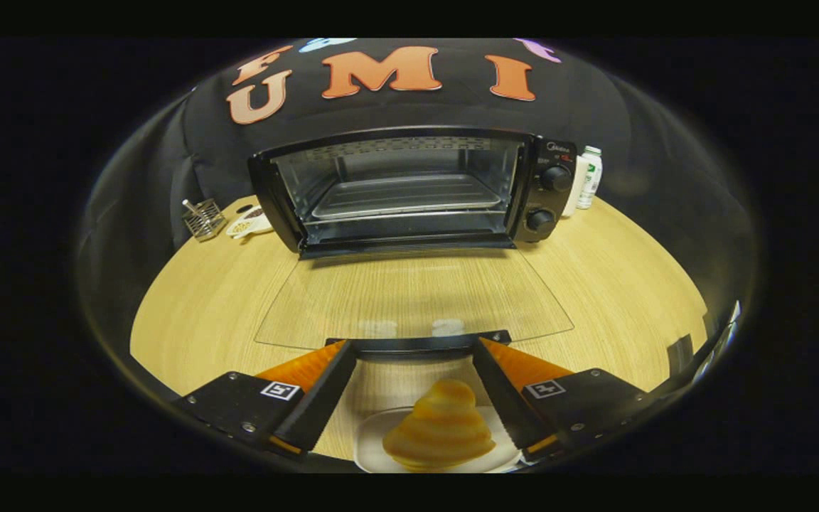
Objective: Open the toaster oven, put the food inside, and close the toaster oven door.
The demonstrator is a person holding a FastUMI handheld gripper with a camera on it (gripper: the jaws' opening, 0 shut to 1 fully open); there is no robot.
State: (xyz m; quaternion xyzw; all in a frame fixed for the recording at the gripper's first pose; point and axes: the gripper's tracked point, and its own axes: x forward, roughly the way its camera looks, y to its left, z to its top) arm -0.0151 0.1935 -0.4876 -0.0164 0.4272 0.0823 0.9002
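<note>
A light wood-grain bench (630,284) carries the items. A small wire basket (203,218) stands at the far left, with a white dish (249,225) just beside it. Two white bottles (584,179) stand upright together at the far right.

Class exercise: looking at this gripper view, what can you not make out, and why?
- Plate under the pastry: its sides hidden by the open gripper fingers.
- Oven dial markings: too small.
- Wire holder contents: too small.
- Bottle: partly behind the oven.
</note>
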